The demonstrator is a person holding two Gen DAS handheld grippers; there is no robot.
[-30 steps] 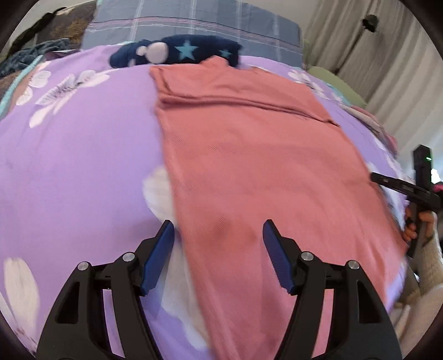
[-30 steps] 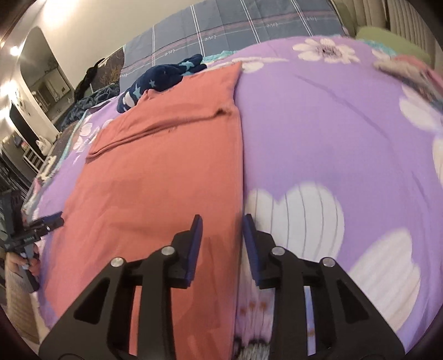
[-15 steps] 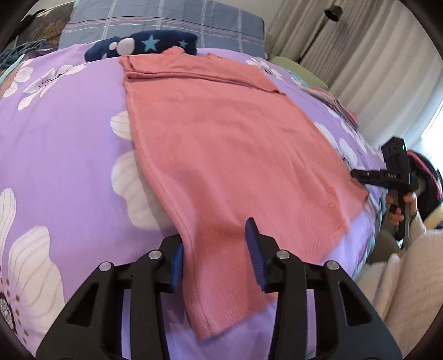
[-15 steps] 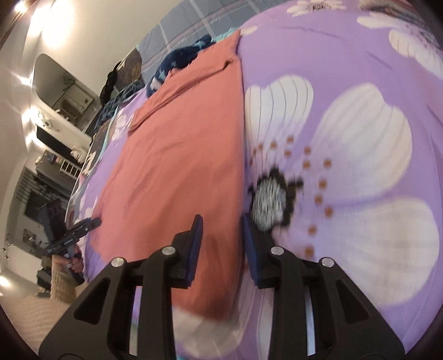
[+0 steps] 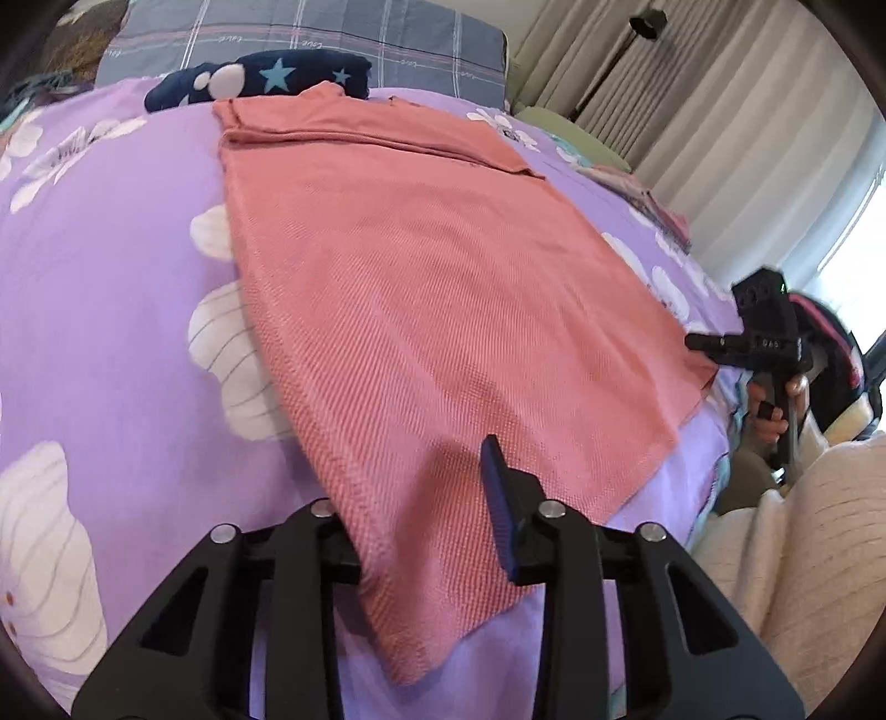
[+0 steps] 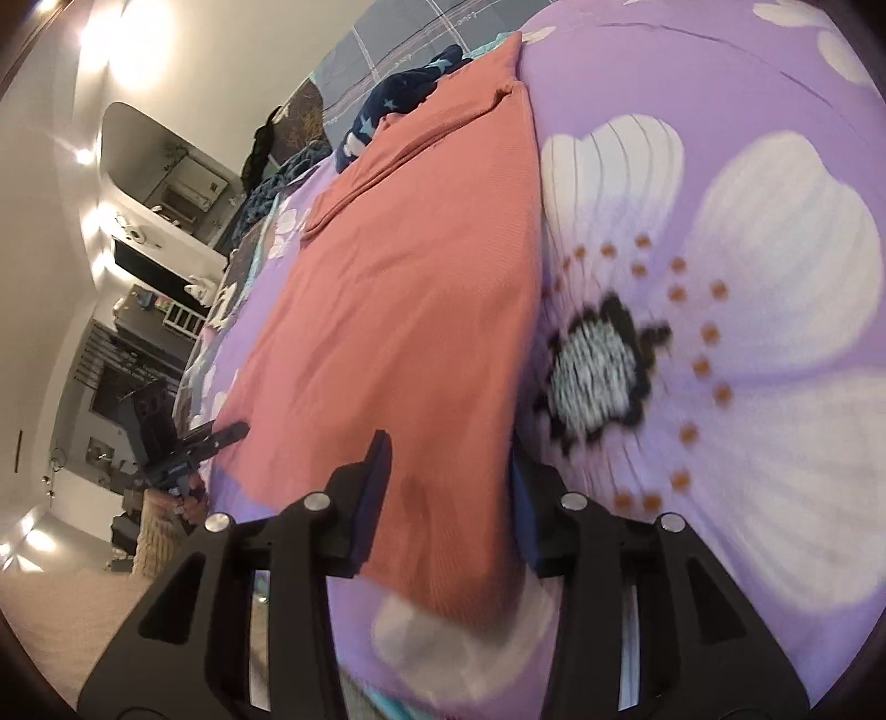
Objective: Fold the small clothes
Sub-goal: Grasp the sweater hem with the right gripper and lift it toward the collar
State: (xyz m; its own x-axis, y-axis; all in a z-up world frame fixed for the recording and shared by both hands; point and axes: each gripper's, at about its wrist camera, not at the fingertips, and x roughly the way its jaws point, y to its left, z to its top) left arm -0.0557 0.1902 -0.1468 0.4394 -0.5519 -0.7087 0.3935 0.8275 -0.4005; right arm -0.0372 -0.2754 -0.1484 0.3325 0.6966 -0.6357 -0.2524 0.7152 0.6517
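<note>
**Left wrist view: both near corners of the shirt lined up for the pinch**

Pink shirt spread flat on the bed's purple flowered cover, top end toward the pillow, sleeves already turned in by the look of it. Judged to be at the start of the lengthwise fold.

Left gripper astride the near left corner, jaws just been closing, cloth between them but a gap yet to shut, so not gripping. Right gripper astride the near right corner, jaws just been opening, cloth between them, released.

Next, probably: pinch both corners firmly, lift together, carry the hem up to the top edge, keeping the sides even.

Dark blue star-print garment bunched just beyond the shirt's top. No basket, box or drawer in sight.
</note>
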